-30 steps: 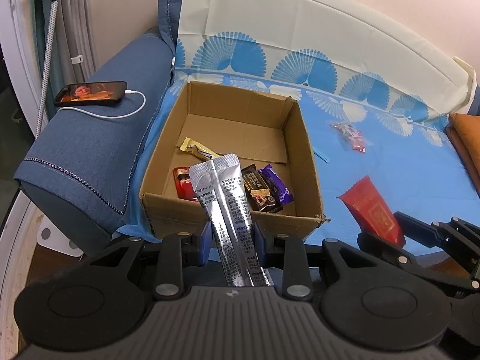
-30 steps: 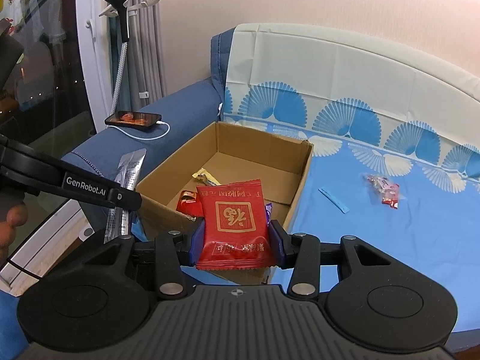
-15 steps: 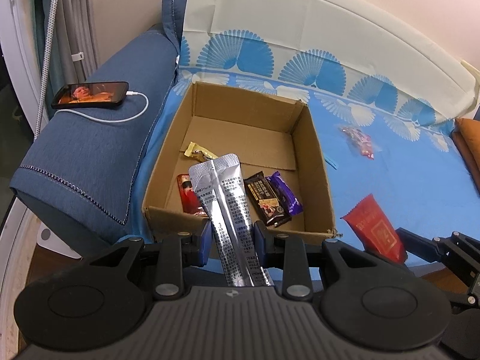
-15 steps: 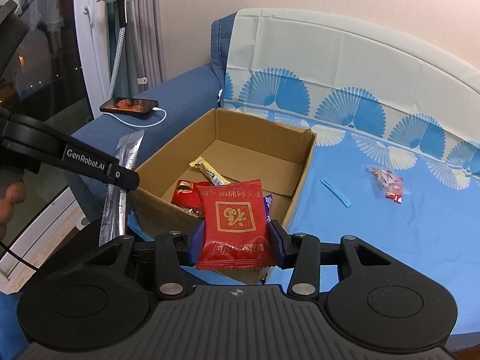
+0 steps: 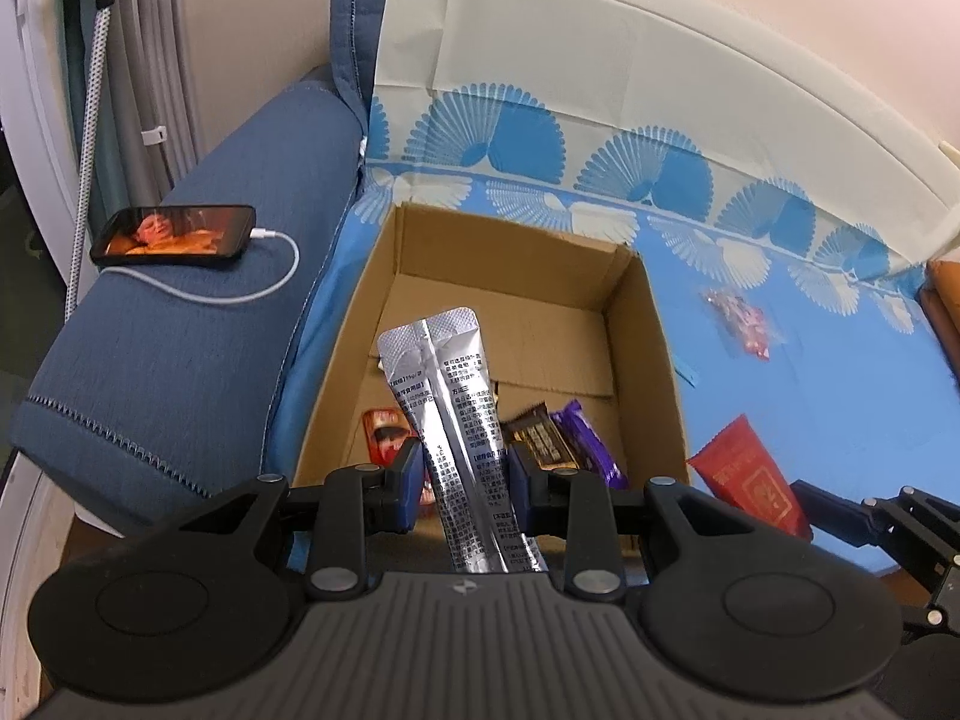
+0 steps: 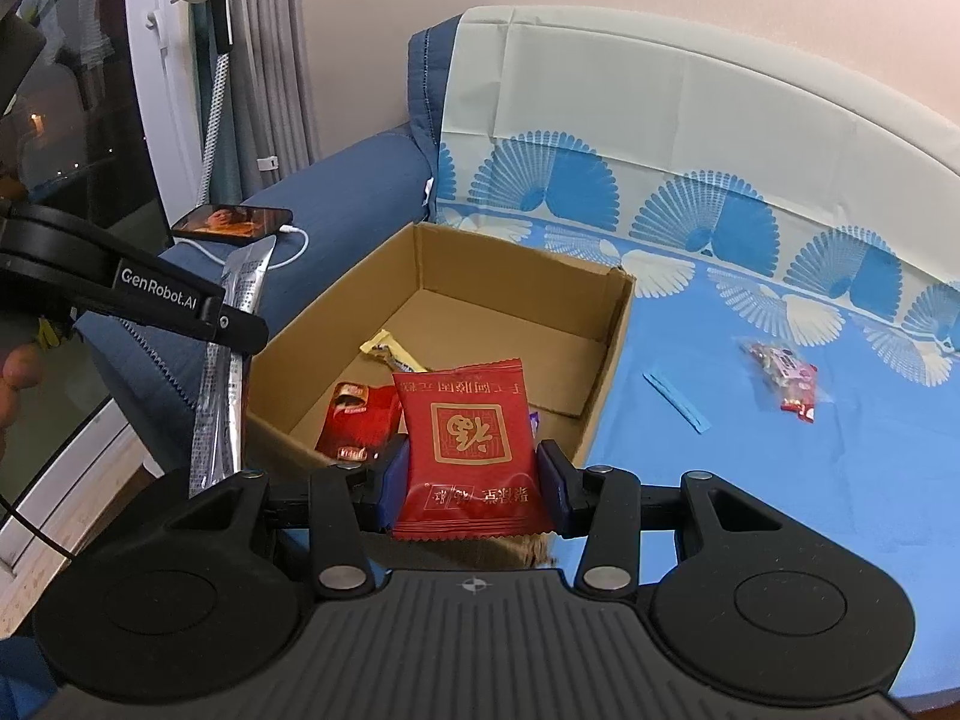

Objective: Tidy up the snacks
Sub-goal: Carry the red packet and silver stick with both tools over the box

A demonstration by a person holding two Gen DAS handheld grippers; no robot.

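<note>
My left gripper (image 5: 462, 483) is shut on a long silver sachet (image 5: 456, 414) that stands upright over the near edge of the open cardboard box (image 5: 645, 324). My right gripper (image 6: 471, 483) is shut on a red snack packet (image 6: 471, 438), held at the box's near wall. Inside the box lie a red packet (image 6: 357, 420), a yellow bar (image 6: 393, 354), a brown bar (image 5: 540, 435) and a purple bar (image 5: 585, 438). In the left wrist view the red snack packet (image 5: 750, 483) shows at the right of the box. The silver sachet (image 6: 231, 354) appears left of the box in the right wrist view.
The box (image 6: 606, 348) sits on a blue sheet (image 6: 750, 450) with fan prints. A clear bag of sweets (image 6: 780, 369) and a thin blue strip (image 6: 675, 402) lie to its right. A phone (image 5: 174, 237) on a white cable rests on the blue armrest (image 5: 180, 348).
Both grippers have moved forward toward the box with their snacks still held. The box now looks nearer and larger in both views.
</note>
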